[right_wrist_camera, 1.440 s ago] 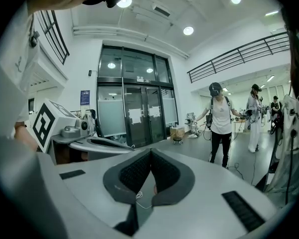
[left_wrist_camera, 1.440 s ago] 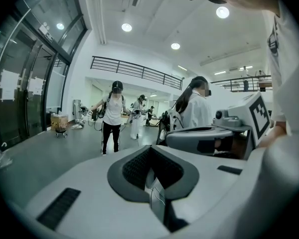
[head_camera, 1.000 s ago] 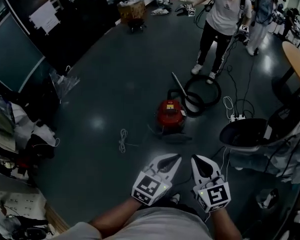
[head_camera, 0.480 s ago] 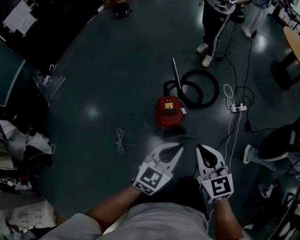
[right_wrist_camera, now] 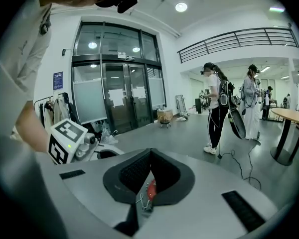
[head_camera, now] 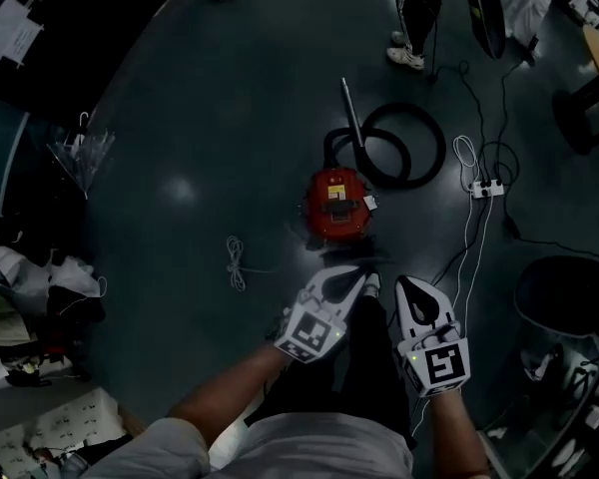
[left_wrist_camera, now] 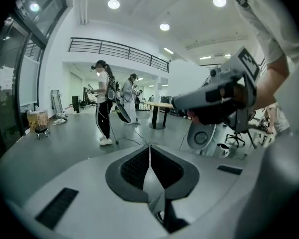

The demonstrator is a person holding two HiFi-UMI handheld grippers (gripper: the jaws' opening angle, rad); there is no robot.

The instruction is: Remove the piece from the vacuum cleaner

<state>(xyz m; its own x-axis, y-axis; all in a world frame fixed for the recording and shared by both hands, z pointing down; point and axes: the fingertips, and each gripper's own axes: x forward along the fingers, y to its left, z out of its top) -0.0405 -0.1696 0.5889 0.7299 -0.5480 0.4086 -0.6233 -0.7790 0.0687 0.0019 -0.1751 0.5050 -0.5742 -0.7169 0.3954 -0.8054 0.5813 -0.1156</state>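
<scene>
A red canister vacuum cleaner [head_camera: 336, 204] stands on the dark floor ahead of me, with its black hose [head_camera: 399, 148] coiled behind it and a thin metal wand [head_camera: 351, 111] pointing away. My left gripper [head_camera: 357, 278] hangs just short of the vacuum's near side, jaws together with nothing held. My right gripper [head_camera: 407, 287] is beside it to the right, also shut and empty. In the right gripper view a sliver of the red vacuum [right_wrist_camera: 151, 189] shows through the gap behind the jaws. The left gripper view looks across the room, with the tips [left_wrist_camera: 149, 147] meeting.
A white power strip [head_camera: 486, 189] and its cables lie right of the hose. A loose white cord [head_camera: 236, 259] lies on the floor to the left. A person's legs [head_camera: 419, 13] stand beyond the vacuum. A black chair [head_camera: 566, 295] is at right, clutter at the left edge.
I have walked closer to the vacuum: it sits nearer and more centred below me. Both grippers stay shut and held forward, now almost over the vacuum's near side.
</scene>
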